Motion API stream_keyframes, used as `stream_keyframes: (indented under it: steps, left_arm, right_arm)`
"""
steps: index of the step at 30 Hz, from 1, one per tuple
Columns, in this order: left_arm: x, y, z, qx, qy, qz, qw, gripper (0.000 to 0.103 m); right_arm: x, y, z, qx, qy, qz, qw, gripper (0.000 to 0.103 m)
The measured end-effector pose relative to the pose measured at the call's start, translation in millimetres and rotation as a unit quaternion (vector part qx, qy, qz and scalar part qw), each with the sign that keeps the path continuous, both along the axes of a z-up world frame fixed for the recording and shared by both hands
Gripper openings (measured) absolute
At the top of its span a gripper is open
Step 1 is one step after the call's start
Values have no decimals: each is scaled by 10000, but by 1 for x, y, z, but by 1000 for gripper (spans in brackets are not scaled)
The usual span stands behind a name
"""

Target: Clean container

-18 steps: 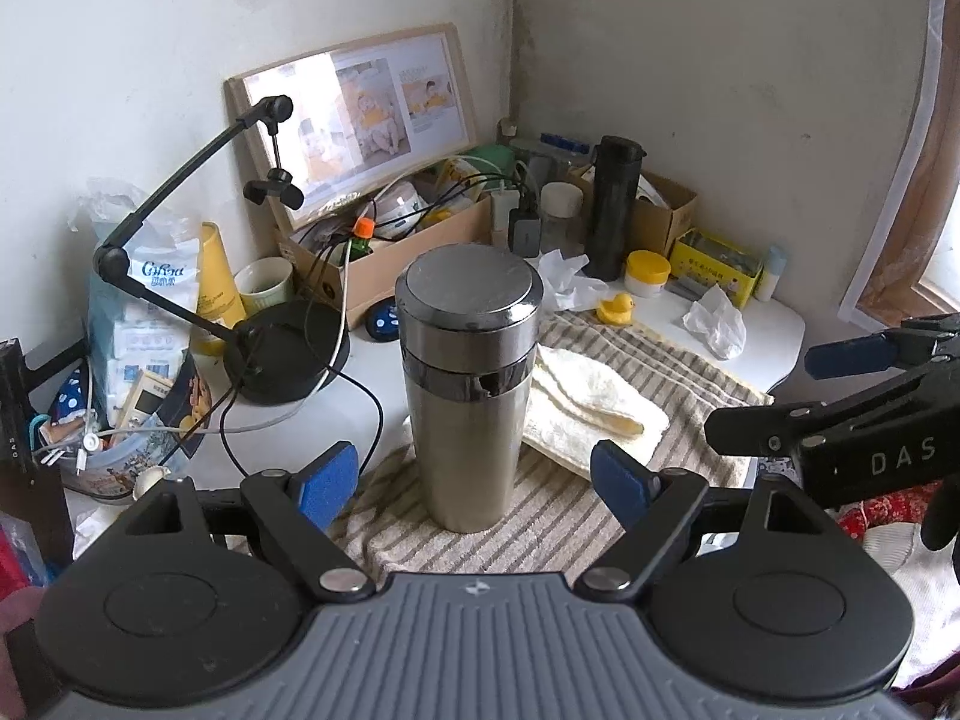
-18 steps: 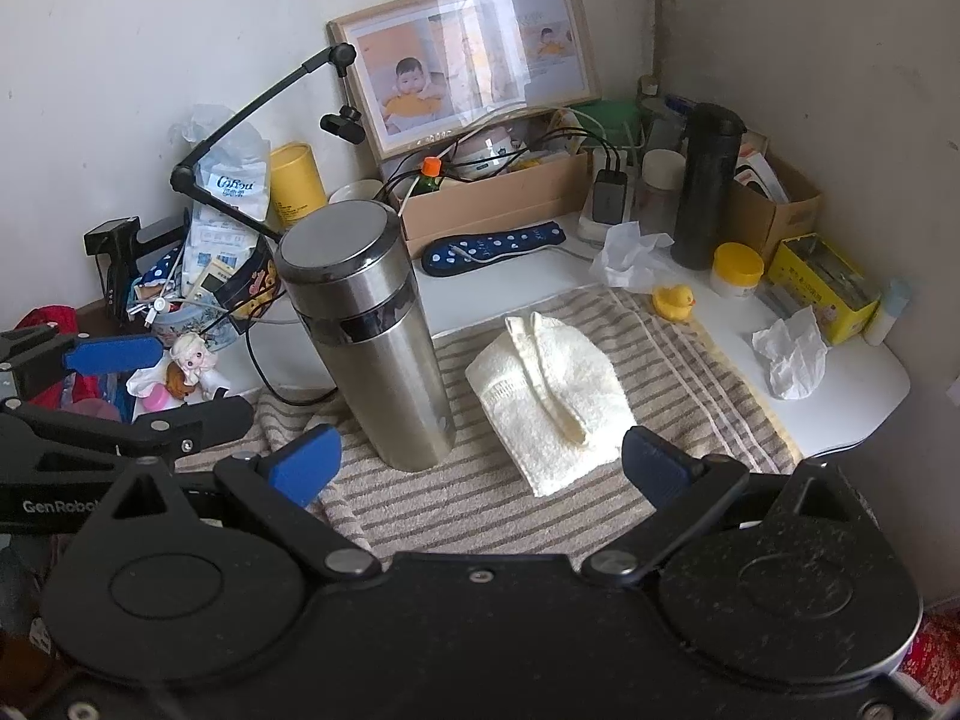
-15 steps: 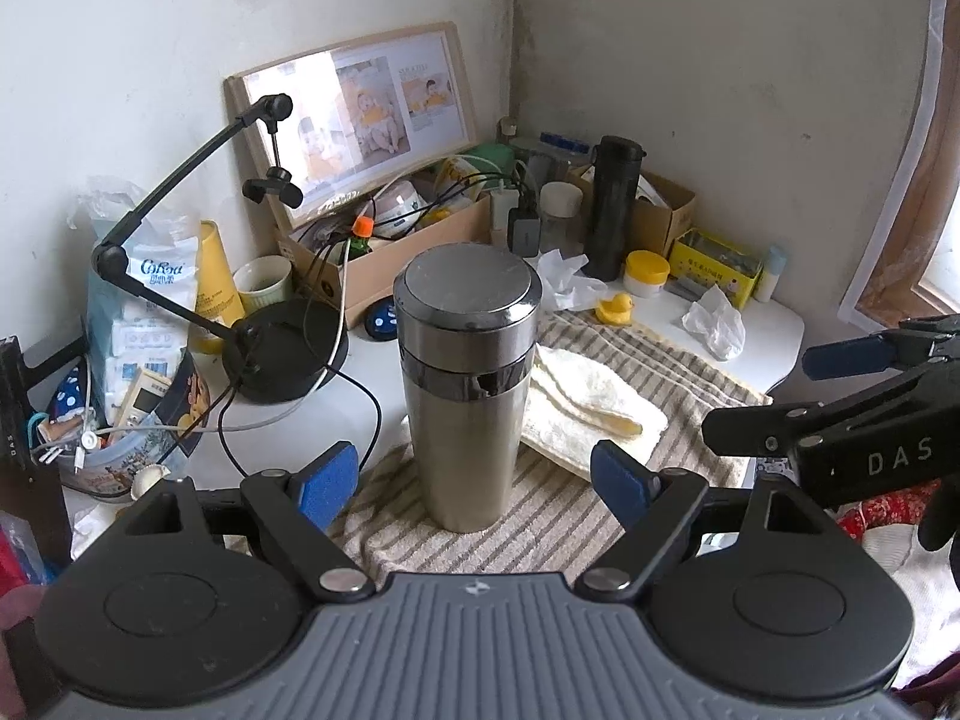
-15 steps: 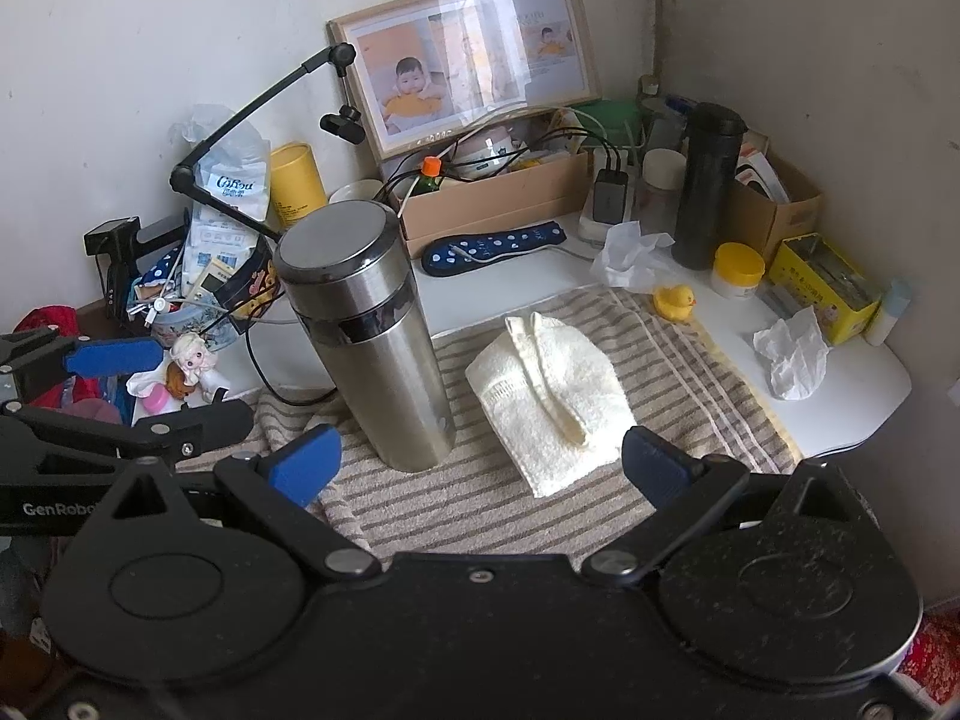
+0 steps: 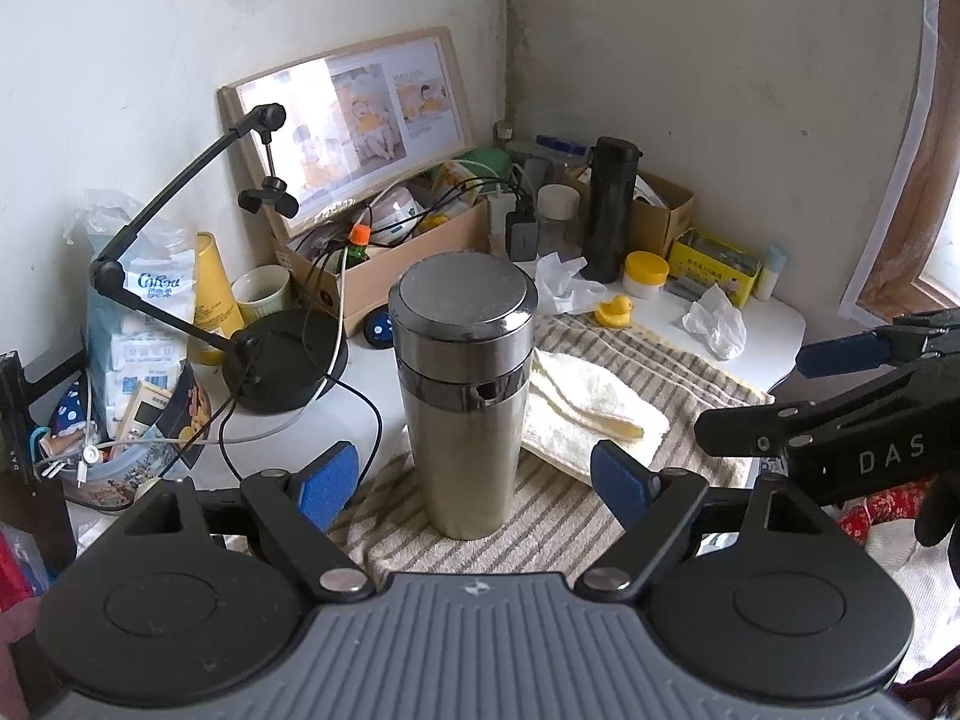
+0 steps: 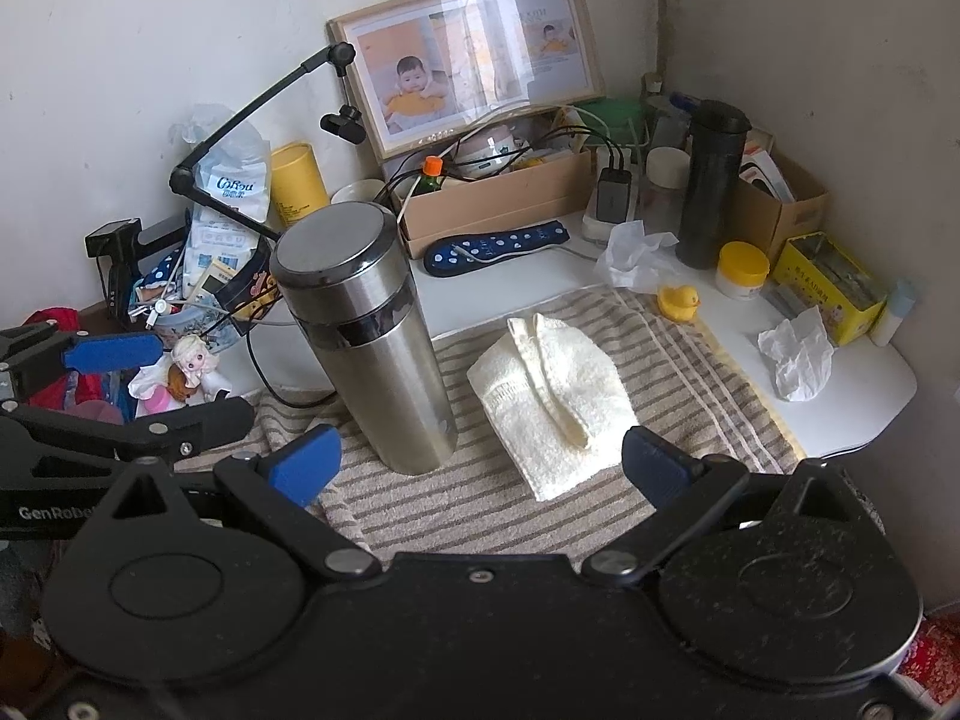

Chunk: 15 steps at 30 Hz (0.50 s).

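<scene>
Your left gripper (image 5: 474, 477) stands with its jaws wide apart and holds nothing; the steel flask (image 5: 462, 384) stands upright at centre frame on the striped mat (image 5: 600, 510), just beyond the blue pads, untouched. Your right gripper (image 6: 480, 462) is likewise spread fully and empty. In its view the flask sits left of centre, lid on, with the folded cream cloth (image 6: 555, 402) lying just beside it at centre on the same mat.

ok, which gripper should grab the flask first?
Left, probably. The left gripper is open with the steel flask centred between its fingers. The right gripper is also open but lines up with the folded cloth, so it suits picking that up for wiping.
</scene>
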State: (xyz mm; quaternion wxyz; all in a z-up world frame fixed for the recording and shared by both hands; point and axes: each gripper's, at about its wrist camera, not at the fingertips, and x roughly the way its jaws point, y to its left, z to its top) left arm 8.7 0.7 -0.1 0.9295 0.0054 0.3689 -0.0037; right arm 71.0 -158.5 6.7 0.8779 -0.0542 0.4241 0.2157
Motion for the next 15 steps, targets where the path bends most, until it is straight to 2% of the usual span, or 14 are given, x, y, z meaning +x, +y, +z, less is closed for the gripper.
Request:
stream_keyframes:
  steps: [15]
  left_arm:
    - [4,13,-6,-5,-7,-9,10000,84]
  right_arm:
    - [6,-1,-1,27,18,41,10000,101]
